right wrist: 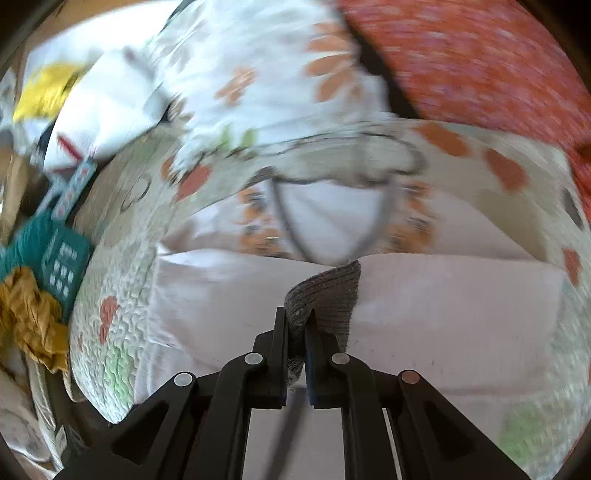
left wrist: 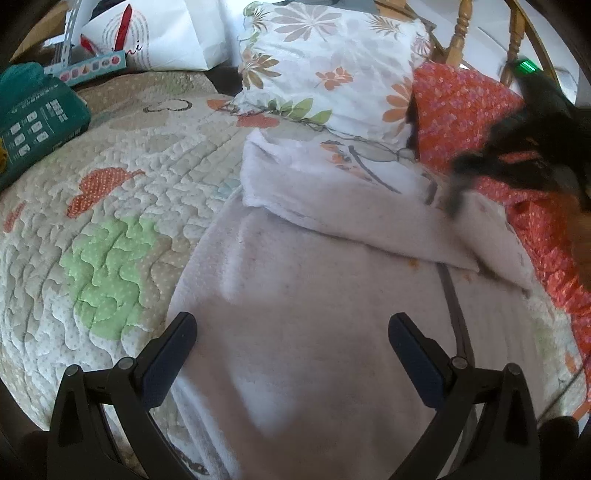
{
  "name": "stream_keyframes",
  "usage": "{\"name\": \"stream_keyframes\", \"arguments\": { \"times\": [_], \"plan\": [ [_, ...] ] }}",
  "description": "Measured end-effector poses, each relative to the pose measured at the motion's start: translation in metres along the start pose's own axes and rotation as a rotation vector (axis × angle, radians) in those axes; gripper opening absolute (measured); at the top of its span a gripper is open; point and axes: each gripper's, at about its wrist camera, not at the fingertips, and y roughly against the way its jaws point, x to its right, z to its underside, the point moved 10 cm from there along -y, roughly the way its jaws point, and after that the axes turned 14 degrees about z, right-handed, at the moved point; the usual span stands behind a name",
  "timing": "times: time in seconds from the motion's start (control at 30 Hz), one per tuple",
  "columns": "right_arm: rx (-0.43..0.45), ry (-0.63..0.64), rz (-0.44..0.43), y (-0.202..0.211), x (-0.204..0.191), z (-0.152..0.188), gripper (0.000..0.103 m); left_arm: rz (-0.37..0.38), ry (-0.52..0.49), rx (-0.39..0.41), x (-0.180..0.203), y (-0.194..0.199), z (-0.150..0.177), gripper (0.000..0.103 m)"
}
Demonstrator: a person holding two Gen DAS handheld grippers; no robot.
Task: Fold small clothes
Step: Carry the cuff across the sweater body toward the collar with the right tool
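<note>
A pale pinkish-white fleece garment (left wrist: 295, 277) lies spread on the quilted bed cover (left wrist: 110, 184). My left gripper (left wrist: 291, 325) hovers open just above its near part, with nothing between the fingers. In the left wrist view my right gripper (left wrist: 452, 206) is a dark blur at the right, lifting a fold of the garment's far right side. In the right wrist view the right gripper (right wrist: 299, 314) is shut on a grey ribbed edge (right wrist: 328, 291) of the garment (right wrist: 443, 295), which stretches flat below. The patterned collar end (right wrist: 332, 221) lies beyond.
A floral pillow (left wrist: 332, 66) and an orange patterned pillow (left wrist: 461, 103) lie behind the garment. A teal box (left wrist: 37, 125) and a white paper bag (left wrist: 155, 33) sit at the far left. A wooden chair (left wrist: 458, 33) stands behind. Yellow cloth (right wrist: 33, 314) lies beside the bed.
</note>
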Motion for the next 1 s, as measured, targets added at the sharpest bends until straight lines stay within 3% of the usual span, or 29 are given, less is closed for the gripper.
{"name": "stream_keyframes", "arguments": {
  "times": [0.23, 0.77, 0.87, 0.93, 1.0],
  "plan": [
    [-0.063, 0.122, -0.007, -0.054, -0.093, -0.015, 0.008, 0.016, 0.012, -0.004, -0.003, -0.005, -0.002, 0.103],
    [-0.152, 0.284, -0.048, -0.104, -0.203, -0.006, 0.009, 0.028, 0.027, 0.005, -0.005, -0.007, -0.003, 0.103],
    [-0.18, 0.289, -0.05, -0.112, -0.206, -0.006, 0.014, 0.023, 0.016, 0.003, -0.004, -0.008, -0.003, 0.103],
    [-0.193, 0.254, -0.094, -0.109, -0.205, -0.01, 0.034, 0.022, 0.011, 0.002, -0.003, -0.009, -0.002, 0.103],
    [-0.177, 0.171, -0.179, -0.095, -0.2, -0.022, 0.046, 0.022, 0.014, 0.003, -0.003, -0.009, -0.003, 0.103]
  ]
}}
